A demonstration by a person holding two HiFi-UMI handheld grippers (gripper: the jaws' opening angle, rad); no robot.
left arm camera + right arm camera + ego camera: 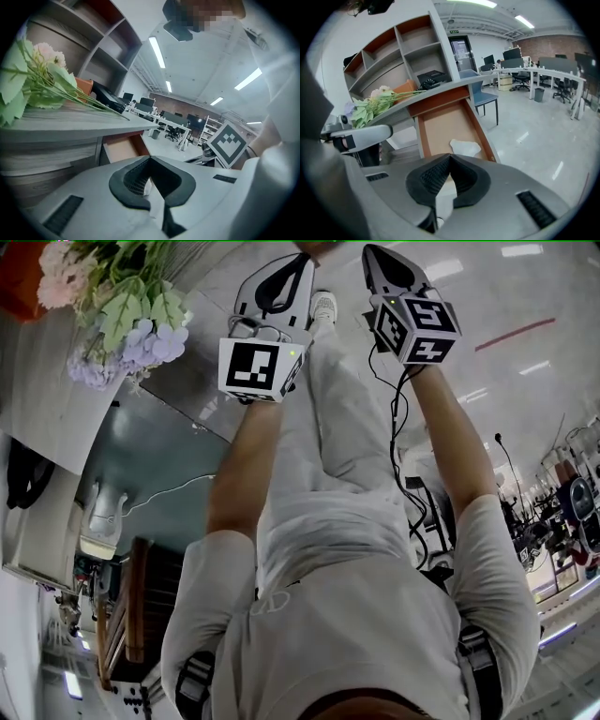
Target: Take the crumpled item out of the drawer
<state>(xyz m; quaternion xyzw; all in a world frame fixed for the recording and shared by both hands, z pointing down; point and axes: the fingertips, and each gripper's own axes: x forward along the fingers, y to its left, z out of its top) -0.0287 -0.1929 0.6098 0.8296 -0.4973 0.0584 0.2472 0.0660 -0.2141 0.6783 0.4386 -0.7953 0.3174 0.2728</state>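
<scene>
Your left tongs (150, 160) and right tongs (450, 157) are both closed, empty; the paper (465, 147) lies in the drawer (439, 125).

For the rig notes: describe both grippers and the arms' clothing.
The left gripper and right gripper have pale grey shells, black ribbed pads, each with a cube of black-and-white square markers. Black cables trail from the right one. Light grey short sleeves.

Open drawer (440, 127) holds white crumpled item (465, 147) near its pulled-out end; flowers (37, 79) lie on desktop (93, 123) above drawer.
</scene>
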